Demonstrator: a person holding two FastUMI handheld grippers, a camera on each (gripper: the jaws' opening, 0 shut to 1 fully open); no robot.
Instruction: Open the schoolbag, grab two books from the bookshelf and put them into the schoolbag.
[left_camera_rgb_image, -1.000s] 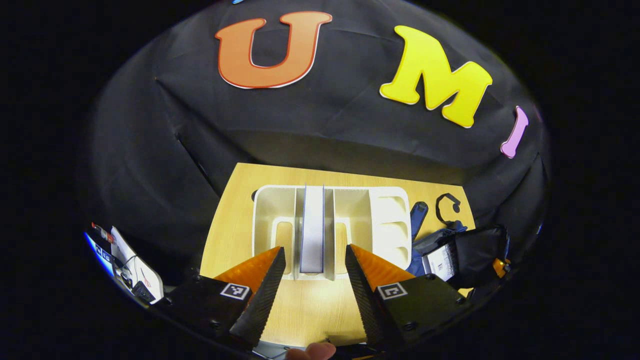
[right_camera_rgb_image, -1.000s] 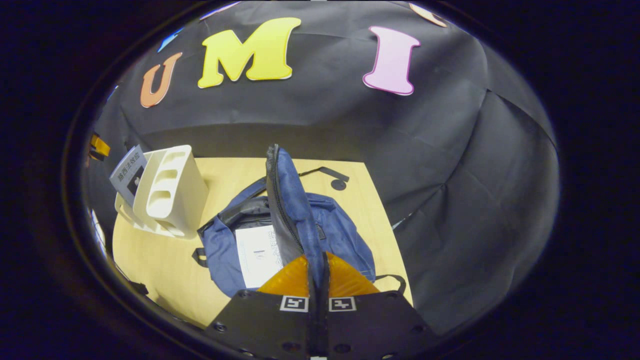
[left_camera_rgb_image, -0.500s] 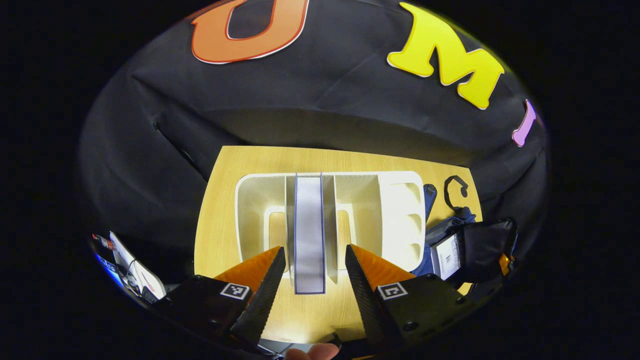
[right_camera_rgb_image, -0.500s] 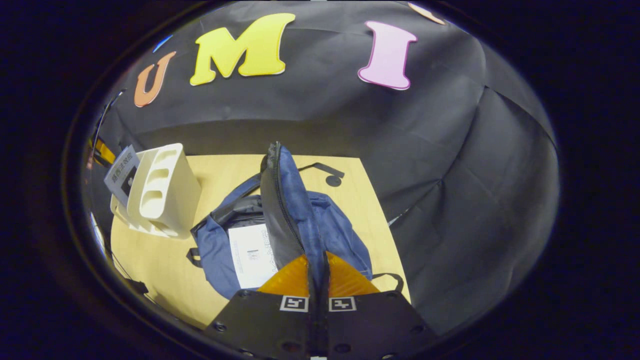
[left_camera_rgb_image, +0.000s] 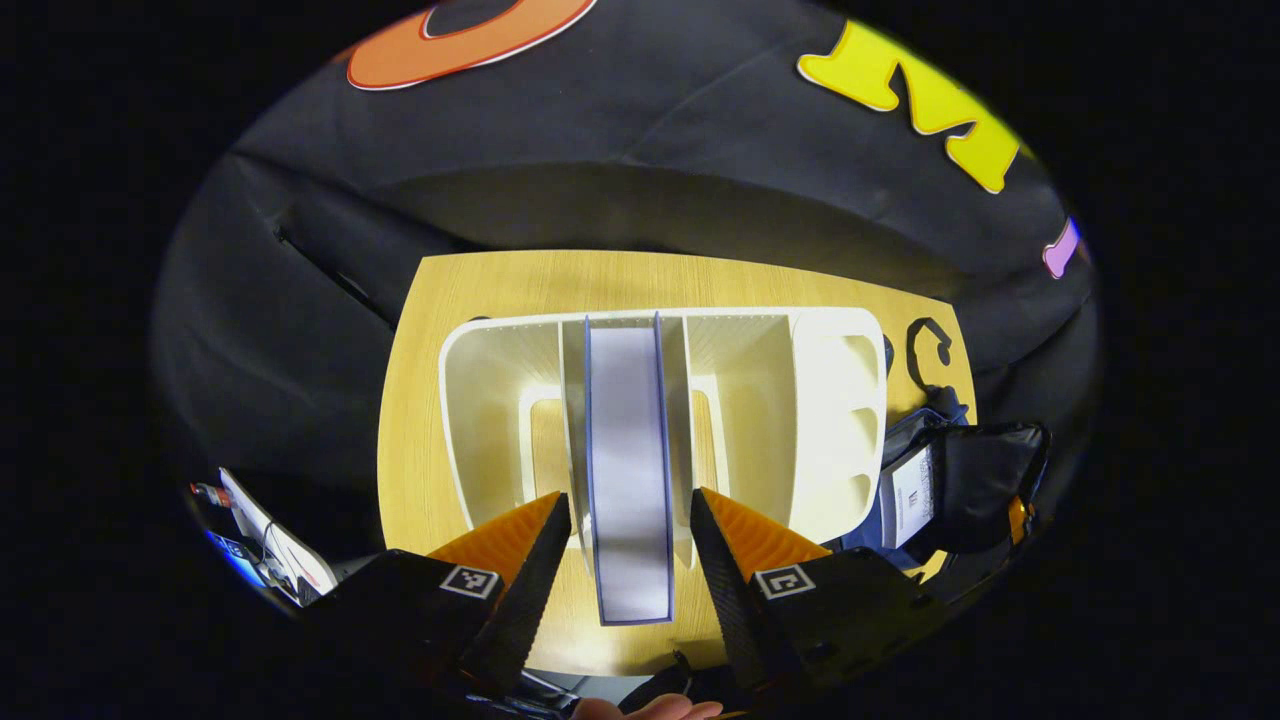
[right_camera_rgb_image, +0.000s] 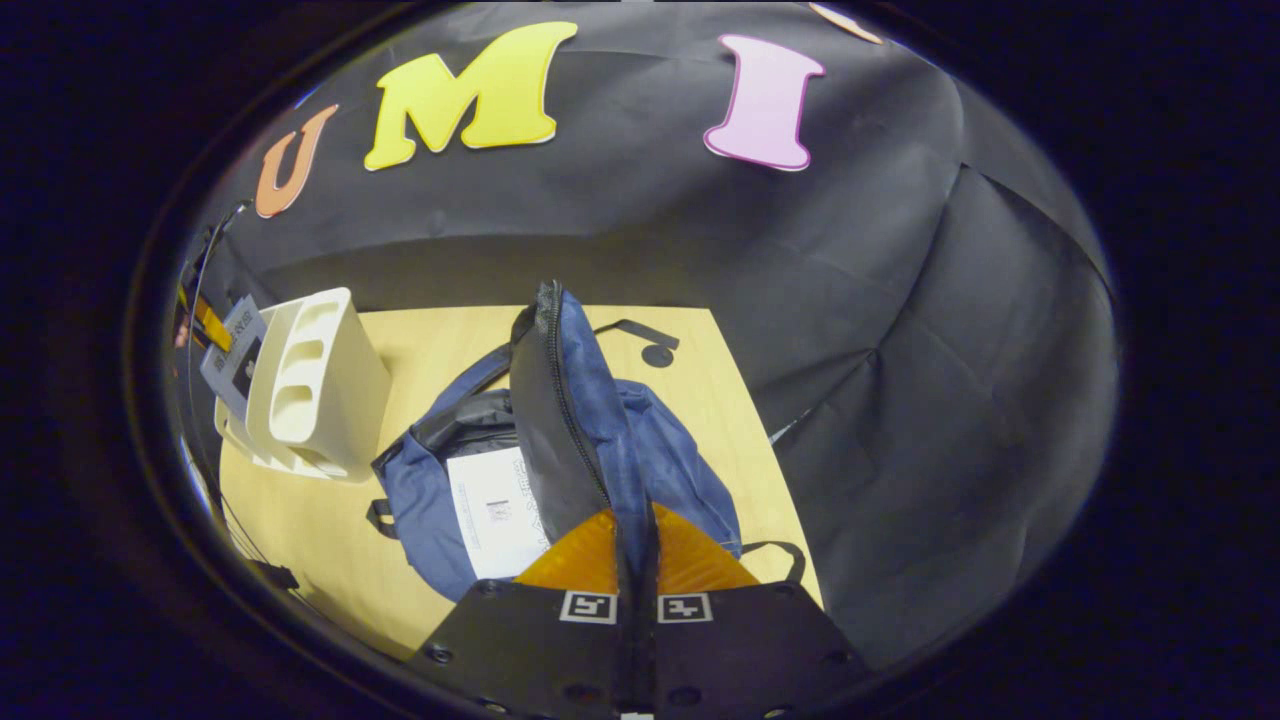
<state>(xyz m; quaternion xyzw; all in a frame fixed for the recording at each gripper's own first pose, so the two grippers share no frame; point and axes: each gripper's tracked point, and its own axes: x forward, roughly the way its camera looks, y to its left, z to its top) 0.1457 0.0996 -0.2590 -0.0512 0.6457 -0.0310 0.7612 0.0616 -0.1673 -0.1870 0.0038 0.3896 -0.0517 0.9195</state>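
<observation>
Where the left gripper view looks down, we see the left gripper (left_camera_rgb_image: 620, 545) spread wide astride the book (left_camera_rgb_image: 628, 470) standing in the white bookshelf (left_camera_rgb_image: 840, 420) | right gripper view: the right gripper (right_camera_rgb_image: 636, 535) pinches the schoolbag (right_camera_rgb_image: 590, 420) flap upright, a second book (right_camera_rgb_image: 490, 510) lying inside.

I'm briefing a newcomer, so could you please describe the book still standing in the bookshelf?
On the wooden table stands a white bookshelf with upright dividers. In its middle slot stands the book, pale with thin blue covers, the only one in the shelf, lined up between the left gripper fingers.
</observation>
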